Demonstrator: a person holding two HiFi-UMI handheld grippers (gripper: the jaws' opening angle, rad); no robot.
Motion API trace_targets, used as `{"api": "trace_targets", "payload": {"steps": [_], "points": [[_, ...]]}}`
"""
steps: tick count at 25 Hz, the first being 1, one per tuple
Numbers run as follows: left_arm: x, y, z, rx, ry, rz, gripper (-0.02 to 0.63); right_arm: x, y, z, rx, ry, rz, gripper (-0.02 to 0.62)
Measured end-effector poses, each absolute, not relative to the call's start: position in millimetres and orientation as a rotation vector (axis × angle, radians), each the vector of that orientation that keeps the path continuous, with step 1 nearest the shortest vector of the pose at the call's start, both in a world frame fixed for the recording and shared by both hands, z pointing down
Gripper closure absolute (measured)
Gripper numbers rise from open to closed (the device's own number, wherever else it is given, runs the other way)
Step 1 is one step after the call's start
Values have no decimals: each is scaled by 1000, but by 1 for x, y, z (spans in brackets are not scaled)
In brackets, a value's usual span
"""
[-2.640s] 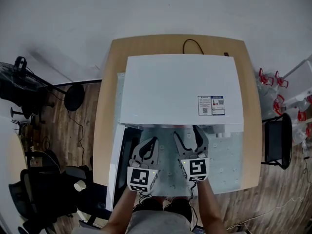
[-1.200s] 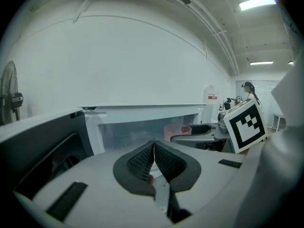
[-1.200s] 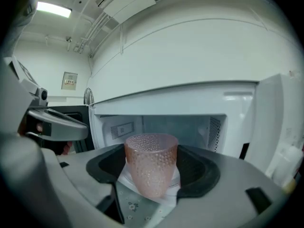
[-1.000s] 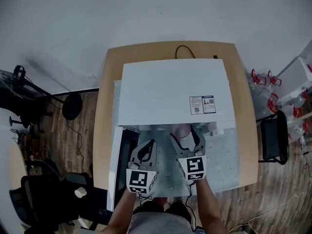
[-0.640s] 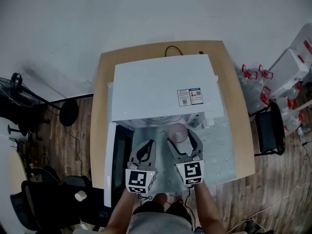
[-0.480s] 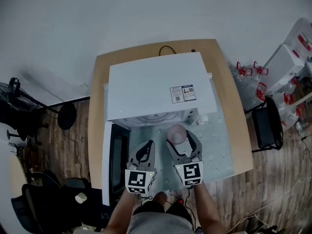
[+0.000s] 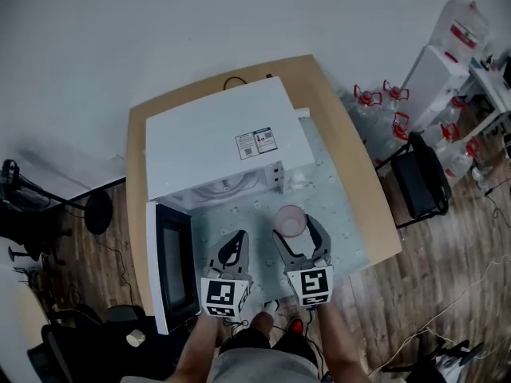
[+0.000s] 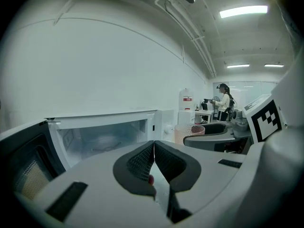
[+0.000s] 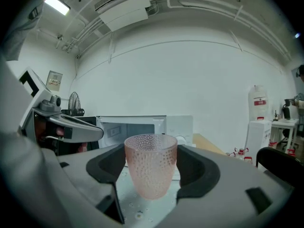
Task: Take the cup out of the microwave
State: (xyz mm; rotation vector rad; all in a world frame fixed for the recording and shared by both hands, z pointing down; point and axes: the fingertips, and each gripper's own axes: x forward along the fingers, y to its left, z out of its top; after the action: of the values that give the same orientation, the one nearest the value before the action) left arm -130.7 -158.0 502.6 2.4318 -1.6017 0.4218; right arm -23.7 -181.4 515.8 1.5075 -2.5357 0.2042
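Observation:
A pink dimpled cup stands upright between the jaws of my right gripper, which is shut on it. In the head view the cup is out in front of the white microwave, above the pale mat, held by the right gripper. The microwave's door hangs open to the left and its cavity looks empty. My left gripper is shut on nothing, left of the cup, its pads pressed together.
The wooden table ends close on the right. Beyond it stand a black chair and water bottles by a white dispenser. A person stands far off in the left gripper view. A fan is on the floor at left.
The right gripper drew the cup out of the microwave cavity and back over the mat. The head view swung, so the microwave now sits further left and turned. The left gripper stayed shut.

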Motion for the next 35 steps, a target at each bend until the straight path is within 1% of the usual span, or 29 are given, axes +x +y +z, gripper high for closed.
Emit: {"api": "trace_targets", "payload": {"steps": [18, 35], "points": [[-21, -134, 543, 2578, -1301, 510, 583, 114, -134, 570, 1850, -2273, 329, 250], [37, -112, 597, 2625, -1071, 621, 583, 181, -107, 631, 2015, -2097, 390, 250]]}}
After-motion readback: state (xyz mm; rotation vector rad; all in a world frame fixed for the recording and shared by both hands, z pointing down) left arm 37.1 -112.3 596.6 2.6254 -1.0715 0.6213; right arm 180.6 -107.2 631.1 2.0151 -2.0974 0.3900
